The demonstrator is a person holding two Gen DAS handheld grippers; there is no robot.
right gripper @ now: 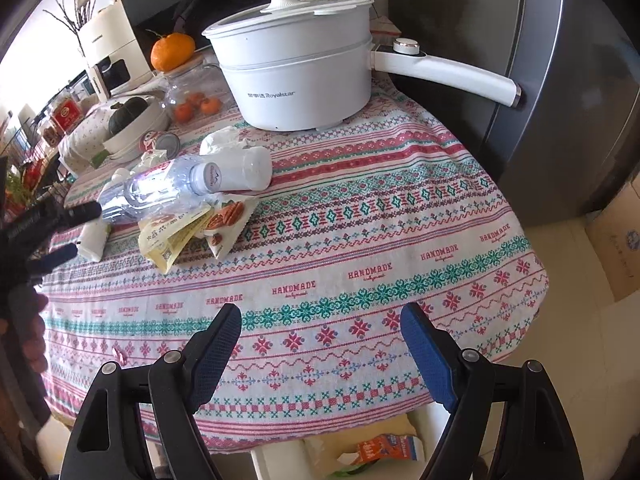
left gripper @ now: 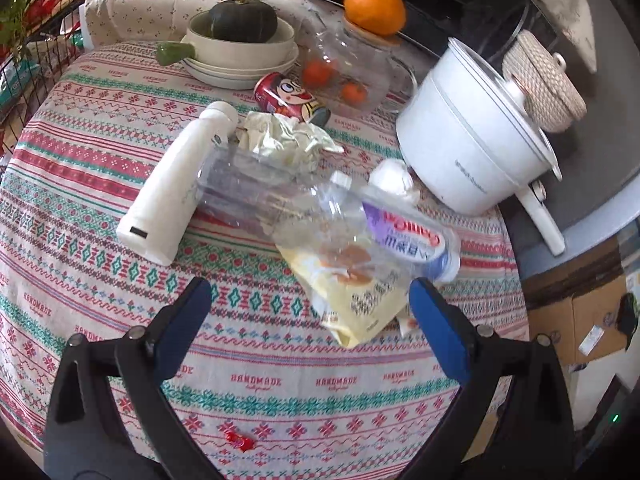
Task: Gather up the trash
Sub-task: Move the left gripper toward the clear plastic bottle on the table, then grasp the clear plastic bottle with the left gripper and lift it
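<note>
A heap of trash lies on the patterned tablecloth (left gripper: 280,380): a crushed clear plastic bottle (left gripper: 304,204) (right gripper: 160,188), a yellow snack wrapper (left gripper: 352,292) (right gripper: 172,236), a white bottle on its side (left gripper: 176,188), crumpled paper (left gripper: 284,140), a red can (left gripper: 288,98) (right gripper: 160,142) and a white tissue (left gripper: 392,178) (right gripper: 224,140). My left gripper (left gripper: 312,300) is open just before the wrapper and clear bottle; it also shows in the right wrist view (right gripper: 80,232). My right gripper (right gripper: 320,320) is open and empty above the table's near edge.
A white electric pot (left gripper: 472,148) (right gripper: 296,76) stands at the back right. A bowl with a dark squash (left gripper: 240,40), a glass jar of oranges (left gripper: 344,68), and a woven basket (left gripper: 544,80) stand behind. A small red scrap (left gripper: 240,440) lies near. A bin with trash (right gripper: 376,452) sits under the table edge.
</note>
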